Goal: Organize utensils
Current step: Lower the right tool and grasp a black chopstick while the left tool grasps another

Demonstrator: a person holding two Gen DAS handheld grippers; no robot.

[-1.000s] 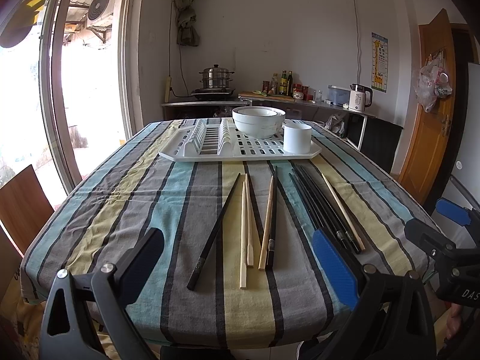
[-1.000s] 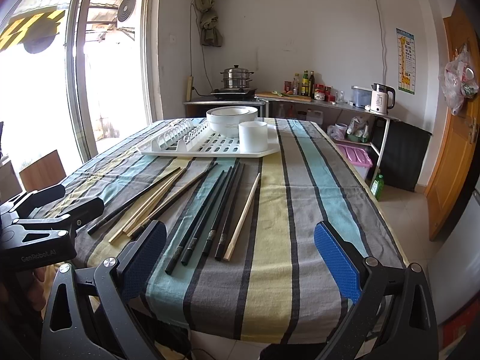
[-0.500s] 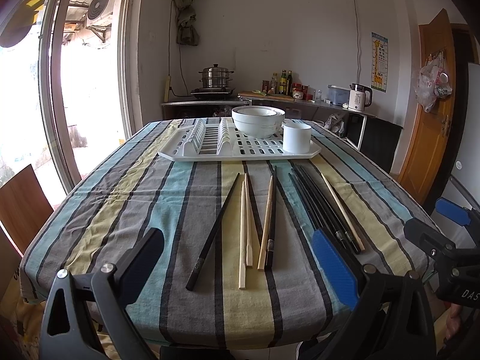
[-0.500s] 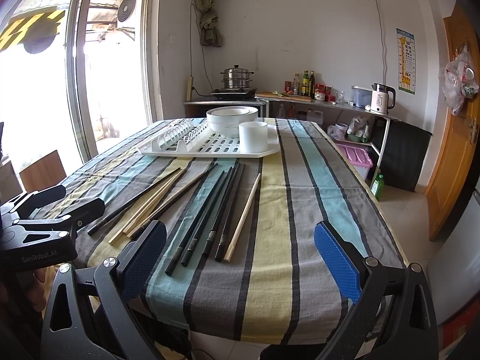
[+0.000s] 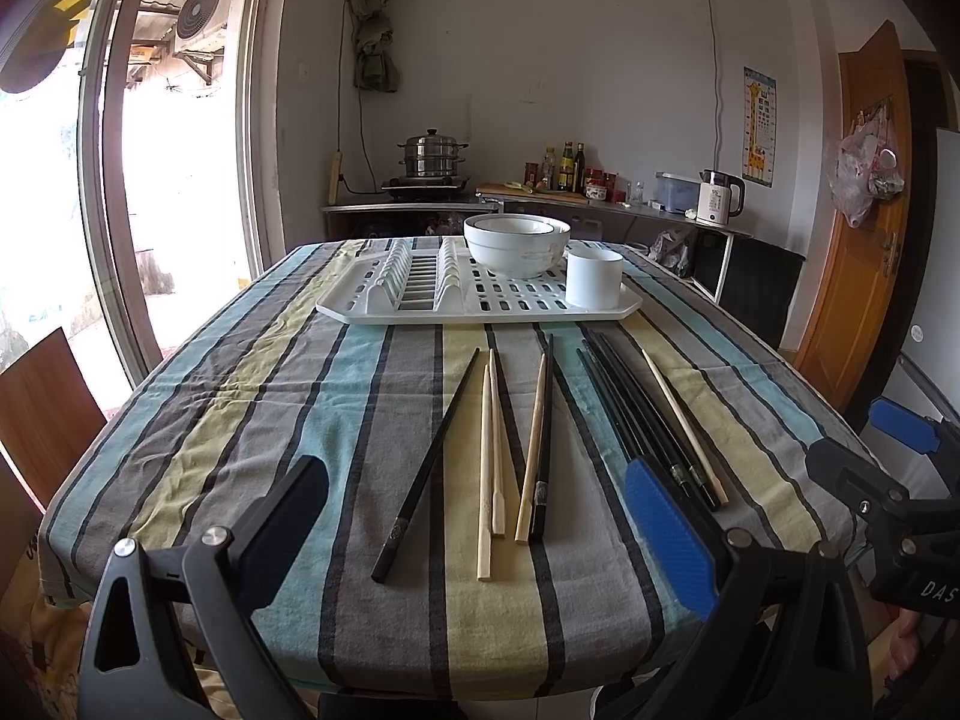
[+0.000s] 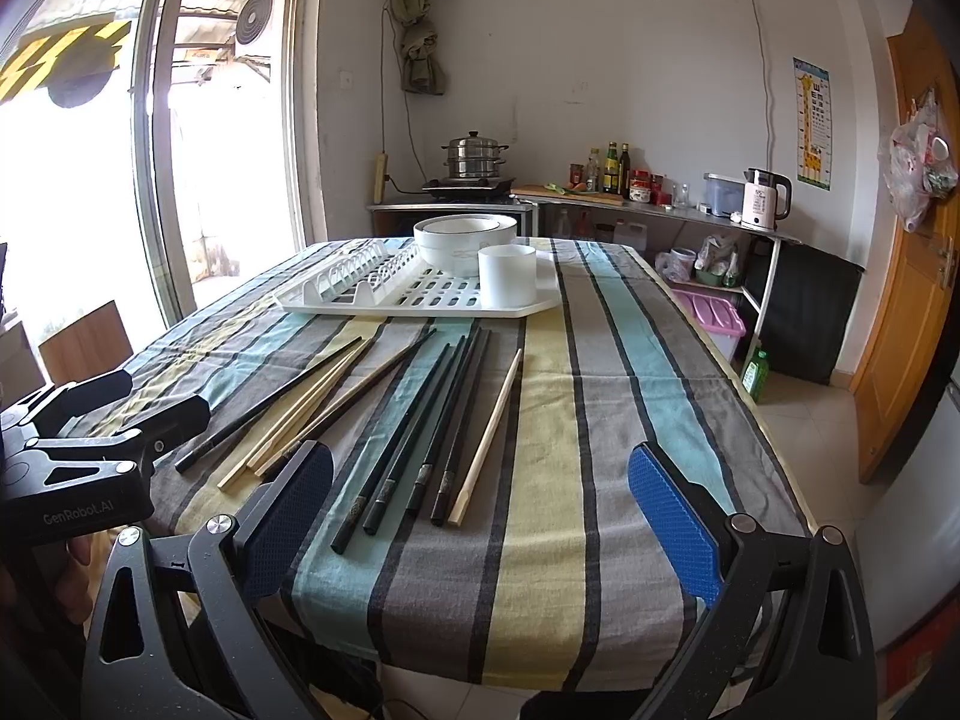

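Several black and pale wooden chopsticks lie loose on the striped tablecloth. In the left wrist view a black chopstick point(image 5: 427, 468), pale ones point(image 5: 487, 462) and a black bundle point(image 5: 648, 420) lie ahead of my left gripper point(image 5: 474, 516), which is open and empty near the table's front edge. In the right wrist view my right gripper point(image 6: 480, 504) is open and empty, with the black bundle point(image 6: 420, 426) and a pale chopstick point(image 6: 487, 432) between its fingers' line. A white cup point(image 5: 594, 279) stands on the white drying rack point(image 5: 384, 309).
White bowls point(image 5: 516, 243) sit stacked on the rack next to the cup. A wooden chair point(image 5: 42, 408) stands at the table's left. A counter with a steamer pot point(image 5: 432, 159), bottles and a kettle point(image 5: 717, 198) runs along the back wall.
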